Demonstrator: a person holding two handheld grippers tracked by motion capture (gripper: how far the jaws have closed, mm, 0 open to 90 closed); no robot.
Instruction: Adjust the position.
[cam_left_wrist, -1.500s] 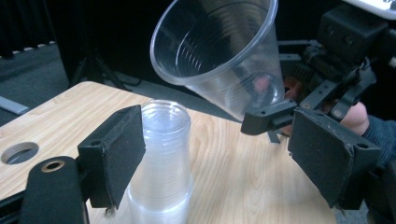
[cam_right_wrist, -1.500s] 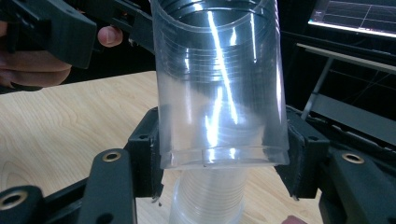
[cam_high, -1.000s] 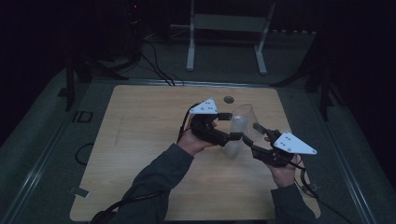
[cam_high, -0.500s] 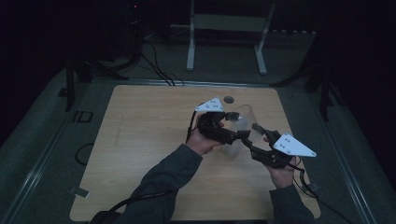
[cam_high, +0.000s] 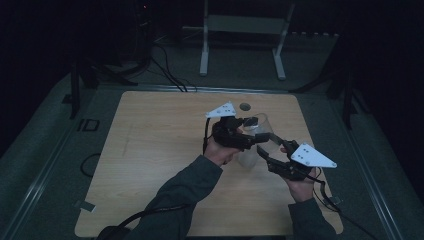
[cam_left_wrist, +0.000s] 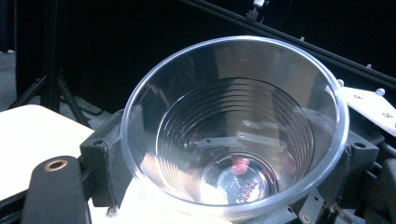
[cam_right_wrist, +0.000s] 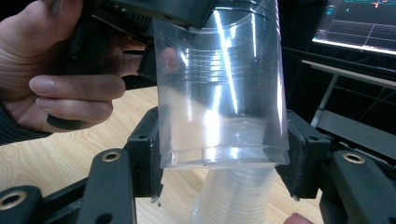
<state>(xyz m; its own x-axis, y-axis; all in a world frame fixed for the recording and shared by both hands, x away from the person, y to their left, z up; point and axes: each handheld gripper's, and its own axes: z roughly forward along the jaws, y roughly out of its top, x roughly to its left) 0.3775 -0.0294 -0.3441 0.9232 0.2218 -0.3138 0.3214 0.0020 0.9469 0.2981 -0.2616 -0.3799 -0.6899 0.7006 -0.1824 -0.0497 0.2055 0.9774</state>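
Pale wooden table (cam_high: 150, 150), ribbed clear cup (cam_right_wrist: 219, 88)

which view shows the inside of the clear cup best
The left gripper view: it looks straight down the clear cup, showing its ridged walls and base. The right gripper view shows its outside wall, held between the right tool's jaws. The high view shows it small and dim between both tools.

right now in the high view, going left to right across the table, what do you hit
bare wooden table → person's left sleeve → left tongs with grey plate on top → clear plastic cup held up between both tongs → right tongs with grey plate
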